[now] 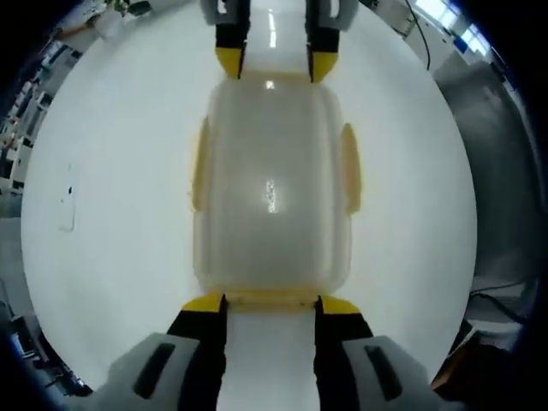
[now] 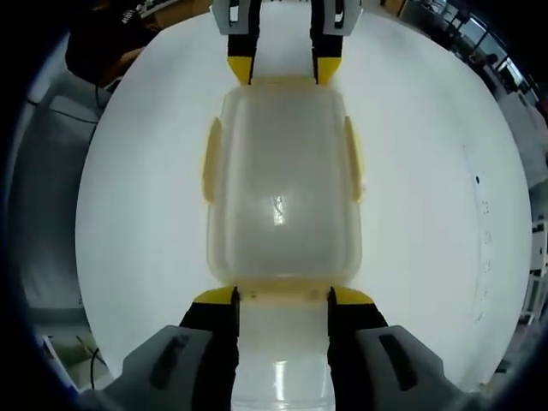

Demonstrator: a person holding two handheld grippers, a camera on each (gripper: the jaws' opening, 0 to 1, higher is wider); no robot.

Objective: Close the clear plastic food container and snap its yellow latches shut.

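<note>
Jaws of our left gripper [image 1: 271,301] and right gripper [image 2: 282,294] stand spread, seemingly touching opposite end latches of the lidded clear container [image 1: 272,184] on the white tabletop [image 1: 111,214].

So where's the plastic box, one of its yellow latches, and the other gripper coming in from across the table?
clear container [image 1: 271,197]: left gripper view, middle of its lid.
yellow side latch [image 2: 211,160]: right gripper view, middle of the latch.
right gripper [image 1: 275,64]: left gripper view, between its yellow-tipped fingers.

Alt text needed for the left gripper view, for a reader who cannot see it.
A clear plastic food container with yellow latches sits lid-on on a white table. The left tongs stand open at its near end; the right tongs meet its far end.
</note>
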